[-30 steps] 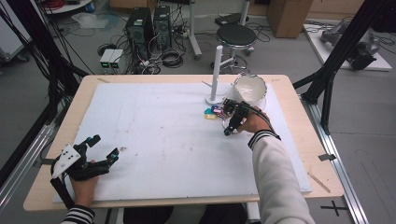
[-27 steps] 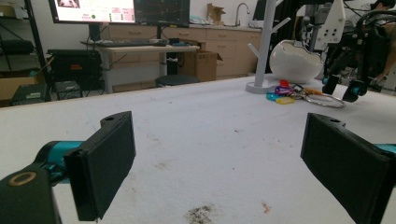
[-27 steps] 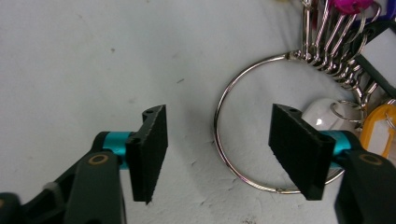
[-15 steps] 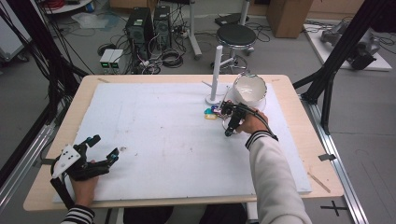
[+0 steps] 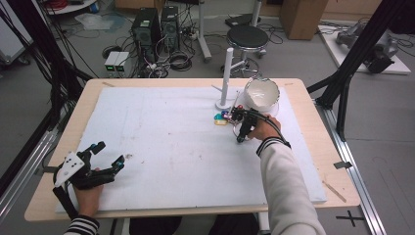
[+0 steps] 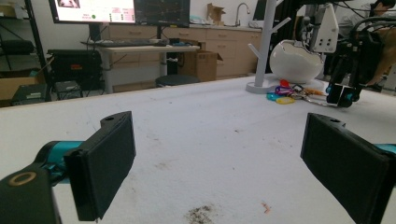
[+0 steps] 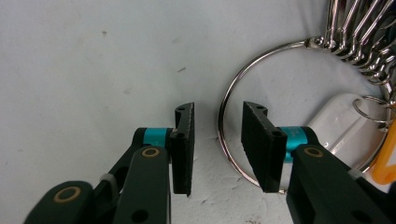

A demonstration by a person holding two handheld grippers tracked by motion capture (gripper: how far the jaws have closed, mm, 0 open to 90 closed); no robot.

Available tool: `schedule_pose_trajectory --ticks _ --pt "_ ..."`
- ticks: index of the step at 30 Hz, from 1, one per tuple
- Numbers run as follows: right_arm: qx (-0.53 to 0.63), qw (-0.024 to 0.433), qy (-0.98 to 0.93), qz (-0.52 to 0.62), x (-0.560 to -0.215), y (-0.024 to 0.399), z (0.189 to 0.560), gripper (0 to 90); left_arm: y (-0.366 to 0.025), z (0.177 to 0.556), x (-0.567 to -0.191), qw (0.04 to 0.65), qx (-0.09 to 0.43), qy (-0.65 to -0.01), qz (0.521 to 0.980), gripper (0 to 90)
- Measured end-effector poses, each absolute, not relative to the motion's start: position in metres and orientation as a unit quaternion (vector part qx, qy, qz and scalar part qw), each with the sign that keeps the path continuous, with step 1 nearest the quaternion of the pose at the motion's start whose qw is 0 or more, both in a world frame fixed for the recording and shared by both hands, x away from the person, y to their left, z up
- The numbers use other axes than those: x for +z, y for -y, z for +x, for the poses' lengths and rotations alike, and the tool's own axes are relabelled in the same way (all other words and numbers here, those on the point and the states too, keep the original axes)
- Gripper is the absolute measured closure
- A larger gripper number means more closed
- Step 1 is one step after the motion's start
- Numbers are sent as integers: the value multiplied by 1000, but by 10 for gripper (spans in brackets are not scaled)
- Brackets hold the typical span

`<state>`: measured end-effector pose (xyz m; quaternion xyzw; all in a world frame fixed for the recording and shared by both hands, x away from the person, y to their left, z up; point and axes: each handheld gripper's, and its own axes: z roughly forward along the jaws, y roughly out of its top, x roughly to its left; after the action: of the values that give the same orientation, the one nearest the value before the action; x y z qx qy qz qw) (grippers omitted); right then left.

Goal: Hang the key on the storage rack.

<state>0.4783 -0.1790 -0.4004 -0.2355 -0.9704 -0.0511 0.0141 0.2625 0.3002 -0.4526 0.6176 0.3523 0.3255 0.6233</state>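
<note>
The large metal key ring (image 7: pixel 243 107) lies flat on the white table cover (image 5: pixel 161 147), just in front of the white stand (image 5: pixel 226 78) and the white bowl (image 5: pixel 262 93). Smaller rings, a white tag (image 7: pixel 336 121) and an orange tag (image 7: pixel 385 163) hang from it; in the high view the coloured tags (image 5: pixel 221 118) lie left of the right gripper (image 5: pixel 241 122).

In the right gripper view, the ring's left arc runs through the gap between the two black jaws. The arc lies close to the right-hand jaw, apart from the left-hand one. The jaws have just been closing and stand narrowly apart, with the ring wire between them; neither pad visibly presses on it. The gripper points down at the table.

The left gripper (image 5: pixel 100 164) rests at the near left corner of the table, well apart from the ring. Its jaws stand wide apart with nothing between them.
</note>
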Motion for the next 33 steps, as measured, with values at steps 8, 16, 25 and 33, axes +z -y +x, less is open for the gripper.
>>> schedule_pose_trajectory --ticks 8,16,25,33 --pt "-47 20 970 -237 -403 178 479 707 -300 262 -453 623 326 -352 618 106" --pt "-43 13 972 -232 -404 178 480 752 -300 262 -453 623 326 -352 618 106" --pt "-46 5 971 -235 -405 178 479 800 -300 262 -453 623 326 -352 618 106" --pt "-41 -1 969 -243 -405 177 479 840 -300 262 -453 623 326 -352 618 106"
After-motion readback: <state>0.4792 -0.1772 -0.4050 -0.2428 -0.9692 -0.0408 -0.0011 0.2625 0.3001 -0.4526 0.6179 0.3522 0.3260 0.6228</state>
